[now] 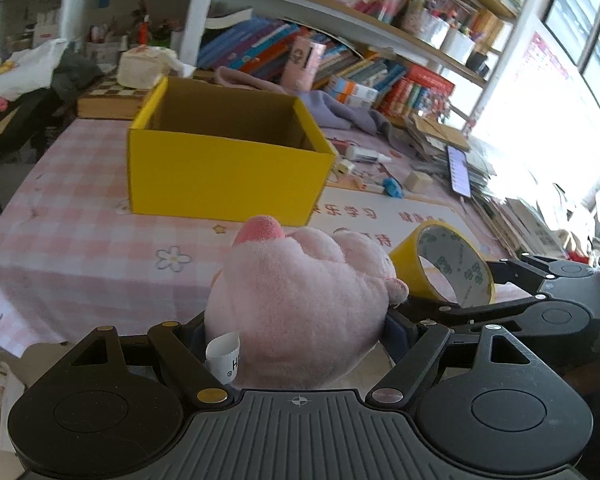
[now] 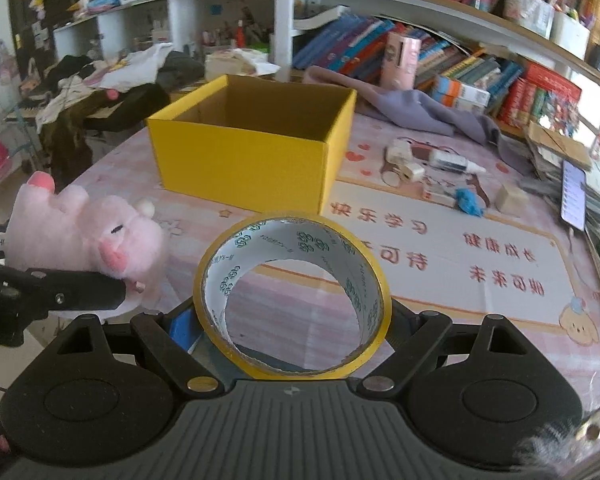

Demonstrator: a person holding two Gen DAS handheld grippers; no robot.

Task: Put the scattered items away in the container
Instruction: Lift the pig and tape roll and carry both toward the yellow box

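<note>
Here, above the pink checked tablecloth (image 1: 80, 208), I carry two items at once toward the open yellow box (image 1: 224, 168), which stands ahead of both tongs in the middle of the table and looks empty as far as its inside shows. My left gripper (image 1: 300, 332) has its jaws spread wide around a pink plush pig (image 1: 300, 296), clamped at the rump by the white label, snout pointing toward the box. My right gripper (image 2: 294, 332) likewise stands wide, pressed against the outer wall of a yellow tape roll (image 2: 292, 296) held on edge so that I see the table through its hole. The pig, I judge, is light and soft: it will squash under the pads and could sag or slip, so the thick body is the place to hold it, not an ear or a leg. The tape roll should be stiff, its film smooth and possibly slippery, and best pinched across its width, as now. Still lying to the right of the box are a glue bottle (image 2: 456, 162), a blue scrap (image 2: 470, 200), a small wooden block (image 2: 510, 197) and other bits.
</note>
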